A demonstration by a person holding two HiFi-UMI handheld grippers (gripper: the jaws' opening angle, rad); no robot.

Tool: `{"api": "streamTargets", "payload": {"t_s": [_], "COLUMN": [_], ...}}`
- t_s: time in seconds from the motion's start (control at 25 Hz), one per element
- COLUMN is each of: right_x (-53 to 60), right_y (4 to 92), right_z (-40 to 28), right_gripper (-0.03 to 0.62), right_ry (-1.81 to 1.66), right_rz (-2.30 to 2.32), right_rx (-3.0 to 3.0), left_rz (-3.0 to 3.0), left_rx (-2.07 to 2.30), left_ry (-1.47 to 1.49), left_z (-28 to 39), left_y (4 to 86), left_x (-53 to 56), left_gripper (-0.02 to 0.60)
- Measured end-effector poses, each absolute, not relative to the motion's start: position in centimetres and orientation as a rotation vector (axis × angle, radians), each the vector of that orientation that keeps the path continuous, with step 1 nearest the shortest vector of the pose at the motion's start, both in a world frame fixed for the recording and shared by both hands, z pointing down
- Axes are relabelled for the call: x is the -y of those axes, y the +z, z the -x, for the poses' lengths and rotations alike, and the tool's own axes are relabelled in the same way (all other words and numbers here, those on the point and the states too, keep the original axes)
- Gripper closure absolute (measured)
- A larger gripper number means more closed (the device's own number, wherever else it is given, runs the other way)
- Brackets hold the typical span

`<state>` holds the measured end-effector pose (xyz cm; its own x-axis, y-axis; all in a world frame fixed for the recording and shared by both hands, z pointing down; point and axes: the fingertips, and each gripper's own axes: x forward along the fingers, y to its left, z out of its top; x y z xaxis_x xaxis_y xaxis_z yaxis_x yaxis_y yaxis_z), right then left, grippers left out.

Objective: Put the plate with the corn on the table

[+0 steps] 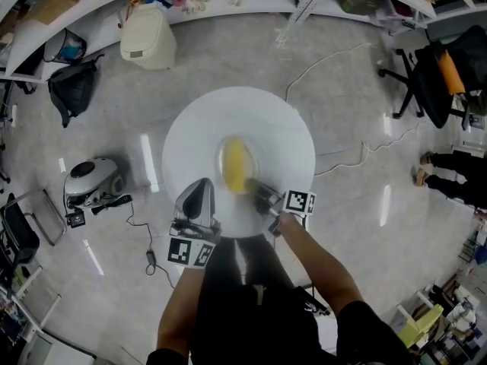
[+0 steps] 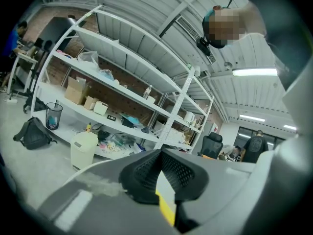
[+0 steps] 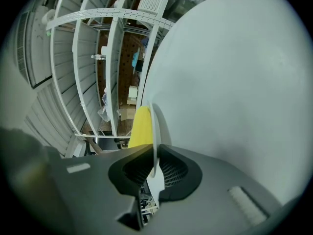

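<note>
Grey floor surrounds the round white counter (image 1: 194, 124) in the head view. The plate (image 1: 223, 158) with the corn (image 1: 237, 166) sits over the counter's middle, with my right hand-held gripper (image 1: 262, 195) at its near rim and my left hand-held gripper (image 1: 202, 185) beside it. Left gripper view: jaws closed together, aimed at shelving (image 2: 122, 82). Right gripper view: jaws clamped on the plate rim, corn beyond.
</note>
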<state>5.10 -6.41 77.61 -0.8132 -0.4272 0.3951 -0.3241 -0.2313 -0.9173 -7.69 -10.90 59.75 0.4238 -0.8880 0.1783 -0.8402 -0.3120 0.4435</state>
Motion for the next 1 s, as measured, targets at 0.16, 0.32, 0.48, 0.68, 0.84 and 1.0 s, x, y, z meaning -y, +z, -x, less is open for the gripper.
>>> {"api": "streamTargets", "payload": {"t_s": [0.16, 0.32, 0.48, 0.68, 0.84, 1.0], "right_x": [6.7, 6.3, 6.1, 6.0, 5.9, 5.6], "right_y": [78.0, 78.5, 78.7, 78.7, 78.7, 78.6], "right_z": [-4.9, -5.2, -5.8, -5.6, -5.4, -5.2], "right_gripper": [0.559, 0.560, 0.565, 0.528, 0.508, 0.505], "right_ry": [-2.218, -2.247, -2.280, -2.278, -2.284, -2.296], "right_rz": [0.952, 1.005, 1.069, 1.105, 1.148, 1.162], "right_rx": [-1.920, -1.910, -1.891, -1.950, -1.995, -2.062], "left_rz": [-2.207, -2.208, -2.209, -2.211, -2.209, -2.209], "left_rx": [1.459, 1.453, 1.451, 1.449, 1.450, 1.452], "left_ry": [-0.141, -0.134, -0.137, -0.150, -0.149, -0.154], "left_z": [7.9, 7.7, 7.5, 7.6, 7.5, 7.6], "left_y": [60.1, 60.2, 60.0, 60.0, 59.8, 59.4], "left_x": [11.0, 10.7, 10.5, 10.1, 9.8, 9.5], "left_gripper": [0.578, 0.578, 0.578, 0.578, 0.578, 0.578]}}
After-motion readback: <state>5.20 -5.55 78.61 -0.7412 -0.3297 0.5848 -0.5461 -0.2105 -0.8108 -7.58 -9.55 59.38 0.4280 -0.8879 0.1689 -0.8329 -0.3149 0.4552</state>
